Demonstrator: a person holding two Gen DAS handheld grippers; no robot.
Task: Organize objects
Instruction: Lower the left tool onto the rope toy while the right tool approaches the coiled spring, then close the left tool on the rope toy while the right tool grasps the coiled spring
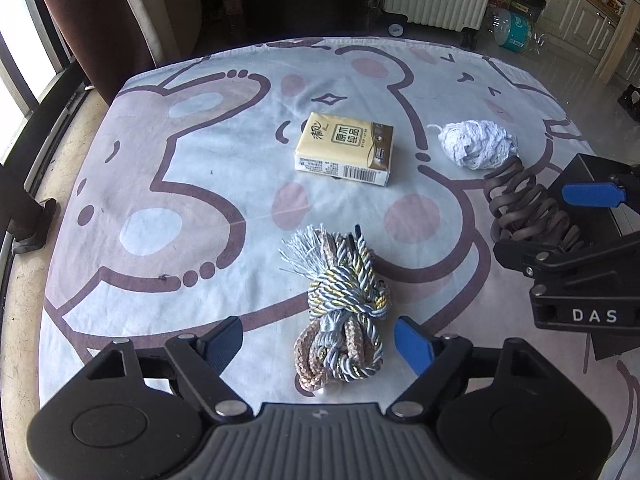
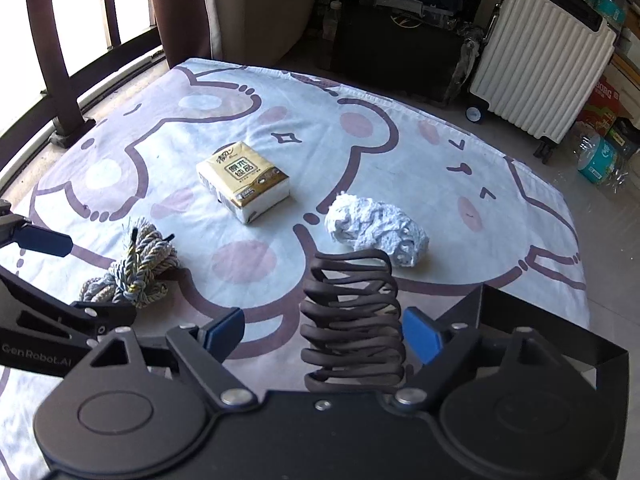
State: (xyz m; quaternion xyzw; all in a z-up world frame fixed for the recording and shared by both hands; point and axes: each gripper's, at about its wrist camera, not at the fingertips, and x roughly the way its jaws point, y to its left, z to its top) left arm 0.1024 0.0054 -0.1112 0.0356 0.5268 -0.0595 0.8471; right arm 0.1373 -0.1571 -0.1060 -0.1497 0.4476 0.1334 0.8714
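A knotted bundle of grey, gold and pink cords (image 1: 344, 304) lies on the cartoon-print cloth (image 1: 160, 168), between the open fingers of my left gripper (image 1: 320, 344). A yellow tissue pack (image 1: 346, 154) lies mid-cloth, a white lace bundle (image 1: 476, 144) to its right. A dark brown coiled band (image 2: 352, 320) stands between the open fingers of my right gripper (image 2: 322, 332), close to the right pad. The cord bundle (image 2: 134, 268), tissue pack (image 2: 244, 180) and lace bundle (image 2: 376, 232) show in the right wrist view too.
A black open box (image 2: 560, 332) sits at the cloth's right, beside my right gripper. A white ribbed suitcase (image 2: 536, 52) and dark furniture stand behind. A railing and window (image 2: 64, 64) run along the left. Bottles and boxes lie on the floor far right.
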